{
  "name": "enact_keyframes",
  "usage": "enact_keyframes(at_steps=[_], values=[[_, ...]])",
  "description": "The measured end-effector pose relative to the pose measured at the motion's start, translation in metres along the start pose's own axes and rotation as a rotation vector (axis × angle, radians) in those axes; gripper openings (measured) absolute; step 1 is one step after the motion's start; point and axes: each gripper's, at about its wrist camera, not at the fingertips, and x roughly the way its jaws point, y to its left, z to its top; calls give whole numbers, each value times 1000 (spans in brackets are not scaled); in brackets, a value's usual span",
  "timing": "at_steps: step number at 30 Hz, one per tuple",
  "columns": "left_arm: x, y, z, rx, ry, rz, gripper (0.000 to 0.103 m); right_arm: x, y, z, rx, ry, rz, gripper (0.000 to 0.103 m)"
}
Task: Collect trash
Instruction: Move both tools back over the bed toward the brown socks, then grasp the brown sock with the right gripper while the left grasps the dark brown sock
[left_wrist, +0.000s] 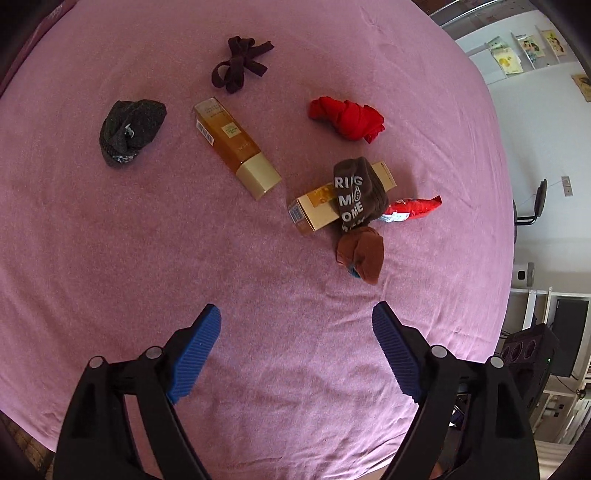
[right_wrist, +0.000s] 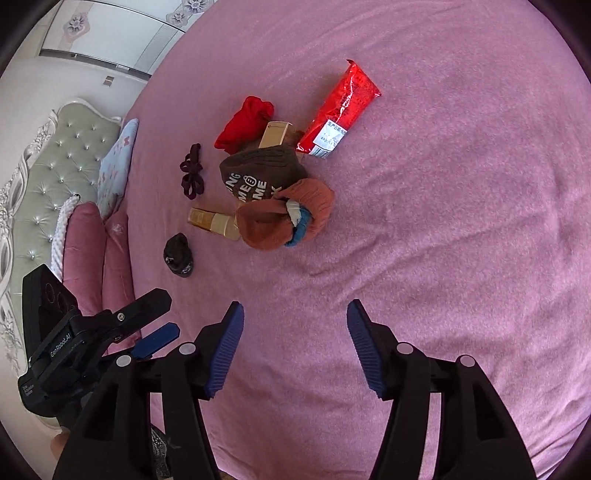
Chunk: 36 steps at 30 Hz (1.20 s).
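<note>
1. Pink bedsheet (left_wrist: 110, 240) filled the left wrist view. The left gripper (left_wrist: 296, 314) hung released and empty; the amber bottle (left_wrist: 236, 147) and gold carton (left_wrist: 317, 210) lay well ahead of its fingertips.
2. Right wrist view: the right gripper (right_wrist: 294, 310) was likewise unclenched and empty, with the red wrapper (right_wrist: 338, 110) far ahead, right of the brown sock (right_wrist: 264, 177). Judged step: approach. Next: descend on the wrapper.

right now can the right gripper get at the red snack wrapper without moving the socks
Probably yes. The right gripper is open and empty, and the red snack wrapper lies mostly bare on the pink sheet; only its lower end sits close to the brown sock.
</note>
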Motion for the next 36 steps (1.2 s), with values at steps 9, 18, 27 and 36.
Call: enact_keyframes(at_steps=[9,18,27,36], values=[[28,1,33,-20,41,15,84,48,35,38,-164,5,-176,74],[55,-25,59,27,74,25,84,48,8,49,-92,32,-99,20],[88,-63,81,139,82,102,84,27,-33,47,48,37,17,19],[106,-85,92,276,55,201,50,27,-37,48,49,56,40,19]])
